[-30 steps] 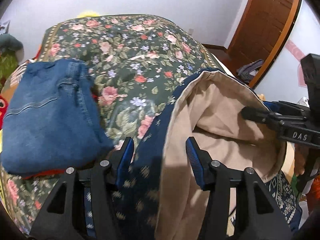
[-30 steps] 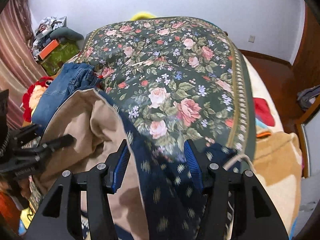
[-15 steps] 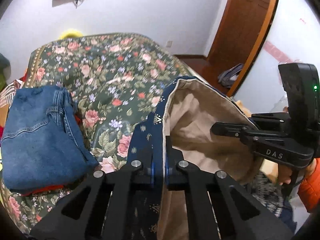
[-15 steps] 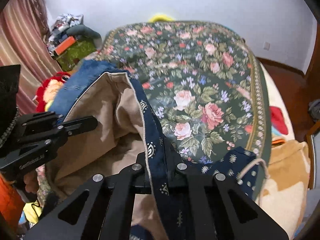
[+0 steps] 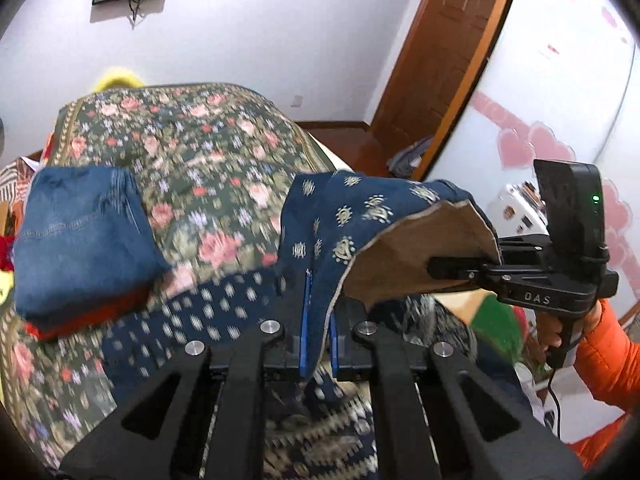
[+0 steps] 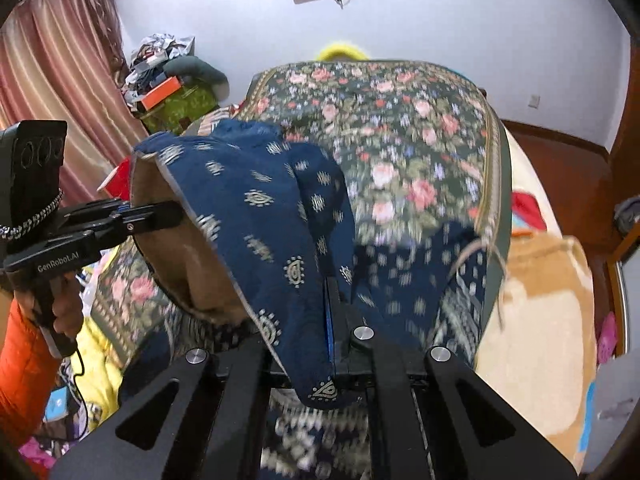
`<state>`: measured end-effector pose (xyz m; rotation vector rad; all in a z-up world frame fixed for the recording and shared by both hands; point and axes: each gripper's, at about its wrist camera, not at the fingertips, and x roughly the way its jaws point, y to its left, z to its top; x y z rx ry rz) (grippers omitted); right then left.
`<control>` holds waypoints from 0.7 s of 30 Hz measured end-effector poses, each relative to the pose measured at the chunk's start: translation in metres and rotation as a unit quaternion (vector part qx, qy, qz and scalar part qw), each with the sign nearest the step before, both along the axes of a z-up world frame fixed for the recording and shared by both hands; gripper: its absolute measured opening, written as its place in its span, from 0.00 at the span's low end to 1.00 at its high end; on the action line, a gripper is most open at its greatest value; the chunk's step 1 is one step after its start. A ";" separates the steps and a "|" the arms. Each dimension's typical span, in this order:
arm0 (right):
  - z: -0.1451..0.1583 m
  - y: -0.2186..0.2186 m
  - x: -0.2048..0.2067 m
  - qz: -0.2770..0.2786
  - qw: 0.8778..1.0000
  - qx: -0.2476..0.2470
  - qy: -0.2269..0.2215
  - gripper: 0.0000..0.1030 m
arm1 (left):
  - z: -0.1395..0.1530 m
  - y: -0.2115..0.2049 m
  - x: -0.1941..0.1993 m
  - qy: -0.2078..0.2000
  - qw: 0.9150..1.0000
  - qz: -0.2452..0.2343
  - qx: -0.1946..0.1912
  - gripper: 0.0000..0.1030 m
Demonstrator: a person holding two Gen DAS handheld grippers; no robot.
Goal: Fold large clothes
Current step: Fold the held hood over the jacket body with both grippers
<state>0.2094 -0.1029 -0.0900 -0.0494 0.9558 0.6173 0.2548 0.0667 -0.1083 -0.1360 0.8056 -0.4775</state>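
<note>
A large navy garment with a pale printed pattern and tan lining (image 5: 352,224) hangs between both grippers above the floral bed. My left gripper (image 5: 319,320) is shut on its edge, cloth draped over the blue pads. My right gripper (image 6: 330,320) is shut on the other part of the waist edge (image 6: 260,216). Each gripper shows in the other's view: the right one (image 5: 456,270) at the right, the left one (image 6: 160,214) at the left. The rest of the garment trails down onto the bed front (image 6: 400,280).
Folded blue jeans (image 5: 80,232) lie on a red item at the bed's left side. The floral bedspread (image 5: 192,152) spreads behind. A beige blanket (image 6: 536,320) lies right of the bed. A clutter pile (image 6: 168,80) and curtain stand at the far left; a wooden door (image 5: 448,60) at the right.
Both grippers went from open around the garment's edge to shut on it, then lifted it. The opening now hangs raised between them and the view tilts up toward the wall.
</note>
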 end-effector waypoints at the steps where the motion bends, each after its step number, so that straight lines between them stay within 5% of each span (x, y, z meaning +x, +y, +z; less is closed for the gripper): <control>1: -0.004 -0.003 -0.003 -0.003 1.000 0.001 0.005 0.05 | -0.004 -0.002 -0.008 0.005 1.000 -0.004 0.001 0.06; 10: -0.043 -0.027 -0.031 -0.029 0.998 -0.003 0.055 0.05 | -0.051 -0.011 -0.059 0.055 0.998 0.002 0.018 0.10; 16: -0.057 -0.031 -0.041 -0.033 0.997 -0.002 0.074 0.09 | -0.094 -0.014 -0.078 0.099 0.993 0.015 0.064 0.24; 21: -0.065 -0.034 -0.044 -0.032 0.995 -0.010 0.098 0.09 | -0.109 -0.007 -0.095 0.107 0.992 0.024 0.059 0.31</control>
